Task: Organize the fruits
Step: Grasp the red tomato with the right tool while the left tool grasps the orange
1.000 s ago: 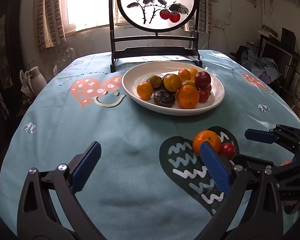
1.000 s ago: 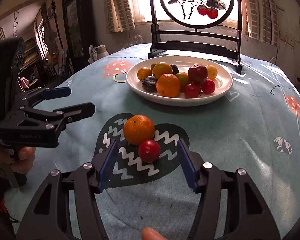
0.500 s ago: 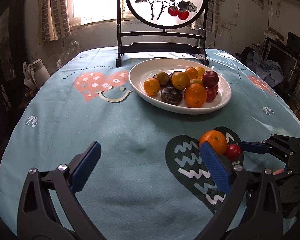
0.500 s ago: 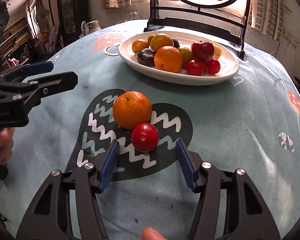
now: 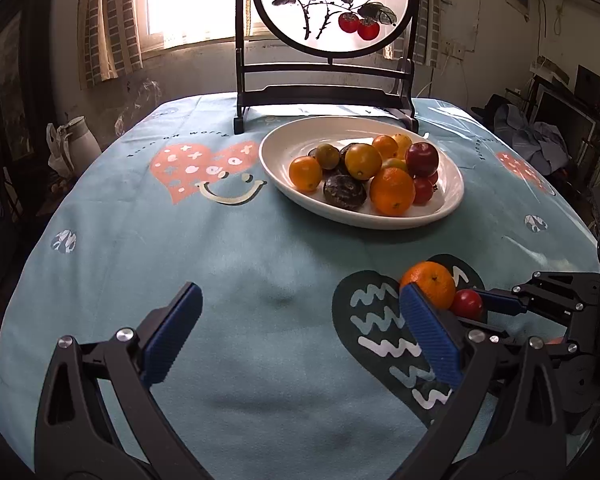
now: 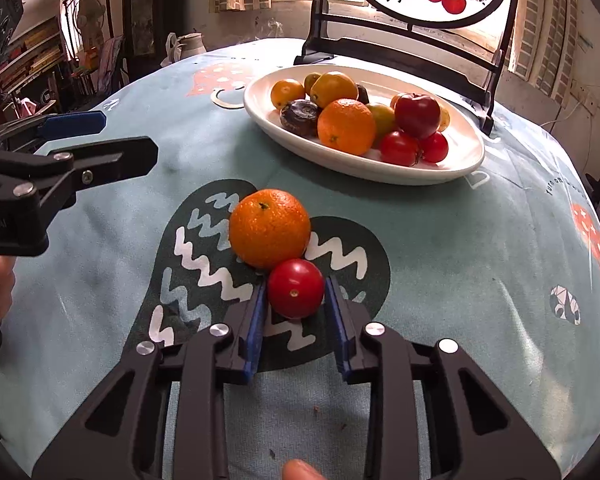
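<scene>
Two loose fruits lie touching on the dark heart print near the tabletop's near edge: a small round red tomato (image 6: 296,289) and, just behind it, a round orange tangerine (image 6: 269,227). Right gripper (image 6: 295,300) has its blue-padded fingers narrowed onto the tomato's sides. Left gripper (image 5: 300,332) hangs wide apart, holding nothing, over bare teal tablecloth (image 5: 228,264). Farther back sits the white oval ceramic plate (image 6: 364,166) heaped with fruit.
</scene>
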A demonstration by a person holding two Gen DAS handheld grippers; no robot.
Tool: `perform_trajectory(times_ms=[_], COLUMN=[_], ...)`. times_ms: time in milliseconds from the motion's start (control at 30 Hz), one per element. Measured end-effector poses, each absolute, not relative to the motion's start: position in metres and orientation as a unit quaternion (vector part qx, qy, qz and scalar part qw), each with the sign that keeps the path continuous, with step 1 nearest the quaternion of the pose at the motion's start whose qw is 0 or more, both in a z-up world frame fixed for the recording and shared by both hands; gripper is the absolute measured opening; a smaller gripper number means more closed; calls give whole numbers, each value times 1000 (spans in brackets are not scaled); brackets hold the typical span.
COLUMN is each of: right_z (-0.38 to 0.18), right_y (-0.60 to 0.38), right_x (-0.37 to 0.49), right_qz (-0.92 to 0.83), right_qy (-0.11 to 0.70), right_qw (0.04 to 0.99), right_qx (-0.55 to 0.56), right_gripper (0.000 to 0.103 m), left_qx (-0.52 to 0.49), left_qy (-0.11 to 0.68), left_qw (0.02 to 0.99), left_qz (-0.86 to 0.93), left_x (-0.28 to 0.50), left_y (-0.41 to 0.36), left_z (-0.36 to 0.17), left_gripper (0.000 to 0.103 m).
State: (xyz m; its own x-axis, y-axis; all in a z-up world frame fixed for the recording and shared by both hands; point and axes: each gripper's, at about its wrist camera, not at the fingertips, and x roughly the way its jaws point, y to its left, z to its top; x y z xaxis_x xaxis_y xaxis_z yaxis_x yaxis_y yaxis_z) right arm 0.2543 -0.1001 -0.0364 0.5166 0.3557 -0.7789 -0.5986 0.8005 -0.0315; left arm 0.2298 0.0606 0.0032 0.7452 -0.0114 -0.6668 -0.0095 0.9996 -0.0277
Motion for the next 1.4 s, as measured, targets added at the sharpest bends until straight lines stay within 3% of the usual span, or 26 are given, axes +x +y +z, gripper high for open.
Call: perform_trajectory(times_ms=[333,433,633,833,1067,1200,1400], right_z=[-16,-8,-2,1,-1,-1,-6], right_y=[-124,-141,-160,-164,-164,-164,-164], right_x=[252,256,261,258,259,259,261], right_qz=[270,259,246,247,246,244,239], right_qy=[394,392,392,390,395,396,402], right_qw=[872,879,885,886,884,885,883], right_qx=[-108,-76,-42,-34,-37,-37,-43], right_gripper=[26,26,26,26,26,26,26], left_qx=[-24,13,67,83,72,72,66], left_qy=[364,359,345,378,402,404,403], left_qw=[929,927,921,908,899,899,902], left_qz=[-56,-108,-167,-163,-157,-152,-142], left_x=[229,227,226,251,264,265,262], left_y=[50,25,-12,-27,-26,-26,-25], left_z=[-2,-8,-9,-26,-34,-35,-35], left_gripper=[101,100,88,62,57,47,45])
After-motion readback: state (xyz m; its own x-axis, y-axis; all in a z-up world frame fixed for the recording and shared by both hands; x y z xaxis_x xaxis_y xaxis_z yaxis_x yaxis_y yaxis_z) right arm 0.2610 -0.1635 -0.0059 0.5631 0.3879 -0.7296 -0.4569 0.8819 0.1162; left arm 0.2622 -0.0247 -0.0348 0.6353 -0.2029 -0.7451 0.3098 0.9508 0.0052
